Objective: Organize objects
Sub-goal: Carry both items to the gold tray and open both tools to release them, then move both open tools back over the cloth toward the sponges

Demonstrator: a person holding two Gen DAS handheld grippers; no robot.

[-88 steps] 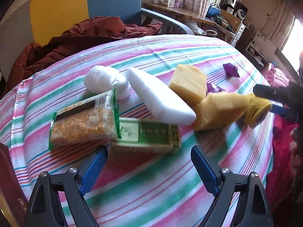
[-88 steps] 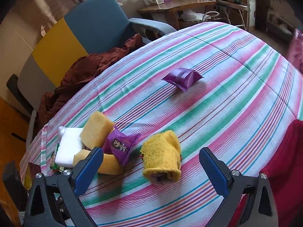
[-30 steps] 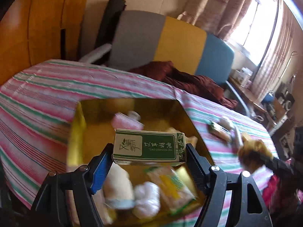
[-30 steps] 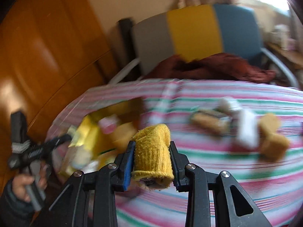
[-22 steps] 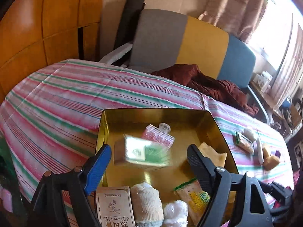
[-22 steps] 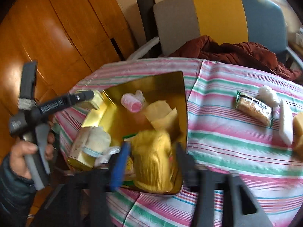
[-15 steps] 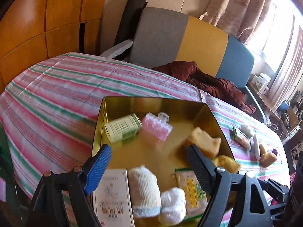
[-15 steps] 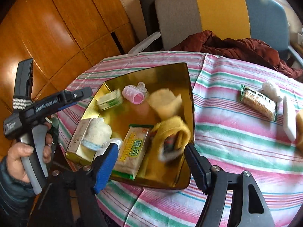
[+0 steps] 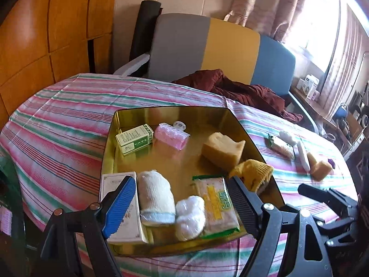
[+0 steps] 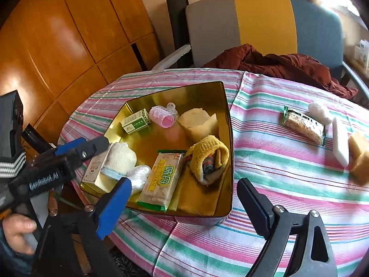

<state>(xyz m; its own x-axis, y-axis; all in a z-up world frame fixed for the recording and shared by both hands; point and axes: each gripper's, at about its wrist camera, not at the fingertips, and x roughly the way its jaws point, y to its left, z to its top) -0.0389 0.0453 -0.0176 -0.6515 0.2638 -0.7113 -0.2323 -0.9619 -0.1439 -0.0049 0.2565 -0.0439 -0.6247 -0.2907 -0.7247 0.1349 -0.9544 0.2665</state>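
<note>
A gold tin tray (image 9: 175,112) (image 10: 227,143) sits on the striped tablecloth. In it lie a green box (image 9: 135,138) (image 10: 136,120), a pink hair roller (image 9: 169,135) (image 10: 161,115), a yellow sponge (image 9: 221,150) (image 10: 198,123), a yellow knit sock (image 9: 253,174) (image 10: 207,155), a wafer pack (image 9: 218,204) (image 10: 161,177), a white rolled cloth (image 9: 156,199) (image 10: 120,158) and a white box (image 9: 121,210). My left gripper (image 9: 182,204) is open and empty over the tray's near edge. My right gripper (image 10: 184,204) is open and empty at the tray's near right corner.
Further right on the cloth lie a snack bar (image 10: 304,124), a white ball (image 10: 319,112), a white bar (image 10: 340,142) and yellow sponges (image 10: 359,154). A dark red jacket (image 10: 276,63) lies on the grey, yellow and blue chair (image 10: 265,23) behind the table. Wood panelling (image 10: 57,34) stands left.
My left gripper carried the green box to the tray and let it go; my right gripper did the same with the yellow sock. Both now hang open above the tray.
</note>
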